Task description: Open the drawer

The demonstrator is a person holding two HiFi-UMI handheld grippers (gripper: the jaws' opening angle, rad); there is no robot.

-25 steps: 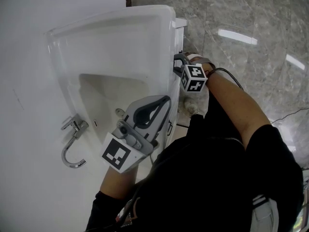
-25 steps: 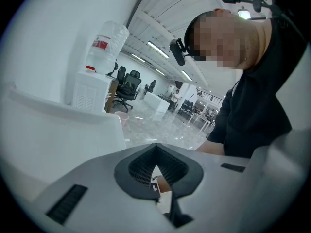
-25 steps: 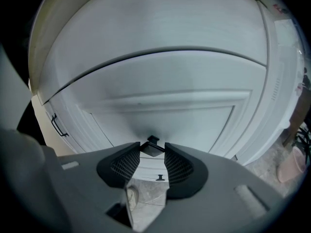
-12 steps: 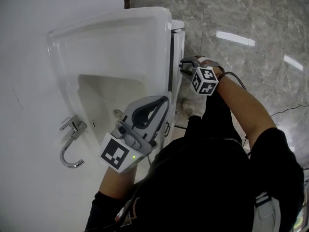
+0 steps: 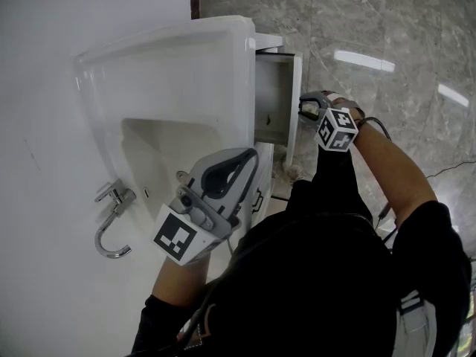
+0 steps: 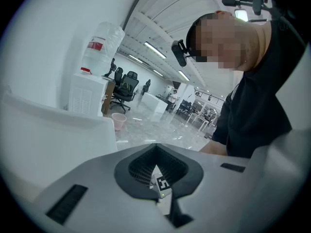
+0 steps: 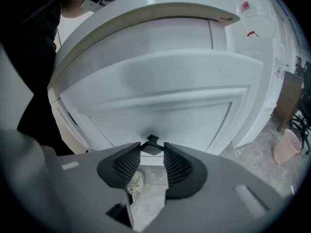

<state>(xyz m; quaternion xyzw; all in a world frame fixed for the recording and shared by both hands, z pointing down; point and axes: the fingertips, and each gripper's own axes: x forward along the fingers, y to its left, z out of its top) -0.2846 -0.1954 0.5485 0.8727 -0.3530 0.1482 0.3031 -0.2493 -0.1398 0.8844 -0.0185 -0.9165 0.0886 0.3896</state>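
The white drawer (image 5: 295, 99) under the white washbasin (image 5: 178, 73) stands pulled out toward the right, and its bare inside (image 5: 271, 103) shows. My right gripper (image 5: 303, 108) is at the drawer front, shut on its small dark knob (image 7: 152, 142). In the right gripper view the drawer front (image 7: 160, 96) fills the frame, with the knob between the tips of the right gripper (image 7: 152, 150). My left gripper (image 5: 255, 155) hovers over the basin's front rim, shut on nothing. In its own view the left gripper (image 6: 155, 149) points out into the room.
A chrome tap (image 5: 111, 218) sits on the basin's left side. Grey marble floor (image 5: 387, 43) lies to the right of the cabinet. A crumpled pale cloth (image 7: 138, 183) lies on the floor below the drawer. A pink bin (image 7: 286, 147) and a water dispenser (image 6: 92, 91) stand nearby.
The drawer has slid out to the right from nearly shut, drawn by my right gripper on its knob. My left gripper has stayed over the basin.
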